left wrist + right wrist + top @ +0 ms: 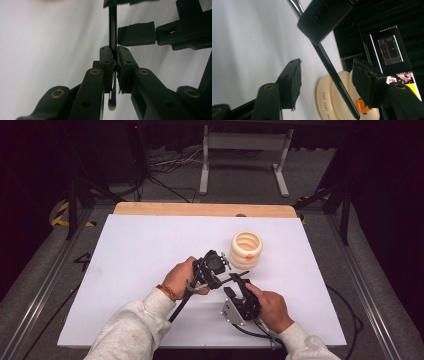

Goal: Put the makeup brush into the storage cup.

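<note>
We have a thin black makeup brush [112, 32] clamped in the left gripper [113, 57], jaws fully closed on the handle; in the left gripper view the bristle tip [112, 106] hangs below the pads and the handle runs straight on past them. The right gripper [327, 72] sits just right of the brush, jaws part-way apart, pads [294, 75] on either side of the handle but not pressing it. We read it as open, with the brush between the jaws.

Key relation: in the right gripper view the handle's long axis runs diagonally through the gap, closer to the right-hand pad, with its free end over the cream ribbed cup [342, 100]. So the handle crosses the right gripper's closing line rather than lying along it, which suits a pinch.

In the high view the brush [223, 281] lies between the two grippers, just in front of the cup [246, 250] and a bit to its left, above the white desk [140, 250]. The left gripper [210, 267] is nearer the cup than the right gripper [239, 282].

Our judgement: a handover is underway, and the right gripper needs to close on the handle before the left one lets go. Risk: the brush may swivel if it is pinched off-centre.
</note>
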`<state>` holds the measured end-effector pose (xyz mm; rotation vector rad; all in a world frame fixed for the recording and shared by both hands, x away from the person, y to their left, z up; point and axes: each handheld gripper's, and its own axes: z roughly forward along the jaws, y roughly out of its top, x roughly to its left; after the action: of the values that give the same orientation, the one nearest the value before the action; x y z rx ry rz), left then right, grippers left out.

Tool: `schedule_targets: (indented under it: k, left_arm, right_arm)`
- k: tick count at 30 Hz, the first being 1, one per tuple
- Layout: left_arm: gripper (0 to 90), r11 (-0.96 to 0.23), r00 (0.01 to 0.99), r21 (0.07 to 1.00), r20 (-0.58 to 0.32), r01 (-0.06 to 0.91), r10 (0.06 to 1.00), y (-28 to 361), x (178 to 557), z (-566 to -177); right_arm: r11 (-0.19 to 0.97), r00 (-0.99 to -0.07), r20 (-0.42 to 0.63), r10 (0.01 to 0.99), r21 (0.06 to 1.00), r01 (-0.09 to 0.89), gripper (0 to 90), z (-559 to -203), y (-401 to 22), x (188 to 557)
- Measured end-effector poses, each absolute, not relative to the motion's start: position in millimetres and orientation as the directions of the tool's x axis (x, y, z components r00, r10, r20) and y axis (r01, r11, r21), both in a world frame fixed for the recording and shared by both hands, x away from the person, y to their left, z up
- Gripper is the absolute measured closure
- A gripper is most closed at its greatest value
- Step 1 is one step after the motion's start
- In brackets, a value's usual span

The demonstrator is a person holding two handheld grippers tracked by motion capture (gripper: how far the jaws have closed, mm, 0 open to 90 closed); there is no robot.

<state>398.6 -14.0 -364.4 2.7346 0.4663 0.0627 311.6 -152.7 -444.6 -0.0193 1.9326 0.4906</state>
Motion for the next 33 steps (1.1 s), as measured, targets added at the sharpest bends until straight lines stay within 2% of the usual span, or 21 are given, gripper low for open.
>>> schedule_targets:
  k: [6, 11, 14, 18, 22, 25, 31, 33]
  left_arm:
    - [83.6, -0.885, 0.947, 0.351, -0.014, 0.306, 0.322, -17, 399, -366]
    - [83.6, -0.899, 0.952, 0.327, -0.013, 0.291, 0.304, -21, 397, -366]
    - [83.6, -0.909, 0.955, 0.307, -0.008, 0.283, 0.295, -23, 396, -367]
    - [83.6, -0.915, 0.959, 0.297, -0.011, 0.274, 0.284, -25, 396, -367]
    - [83.5, -0.925, 0.964, 0.278, -0.013, 0.259, 0.266, -28, 394, -370]
    - [83.4, -0.927, 0.965, 0.274, -0.024, 0.258, 0.262, -28, 394, -370]
    - [83.2, -0.92, 0.965, 0.291, -0.044, 0.261, 0.26, -24, 394, -370]
    - [83.1, -0.906, 0.964, 0.33, -0.048, 0.264, 0.263, -19, 393, -368]
  right_arm:
    - [0.929, -0.415, -0.892, 0.179, 0.293, -0.228, 54.4, -449, -147, 311]
    - [0.944, -0.418, -0.903, 0.095, 0.215, -0.25, 61.2, -451, -143, 312]
    - [0.946, -0.415, -0.906, 0.087, 0.206, -0.252, 67.2, -451, -142, 311]
    - [0.95, -0.404, -0.912, 0.065, 0.181, -0.256, 70.3, -452, -141, 311]
    - [0.957, -0.391, -0.92, 0.034, 0.142, -0.253, 80.1, -455, -138, 308]
    - [0.958, -0.403, -0.915, 0.004, 0.119, -0.261, 83.9, -456, -138, 308]
    - [0.956, -0.43, -0.903, 0.008, 0.133, -0.263, 84.3, -456, -137, 307]
    - [0.956, -0.43, -0.903, 0.015, 0.14, -0.259, 84.3, -454, -139, 306]
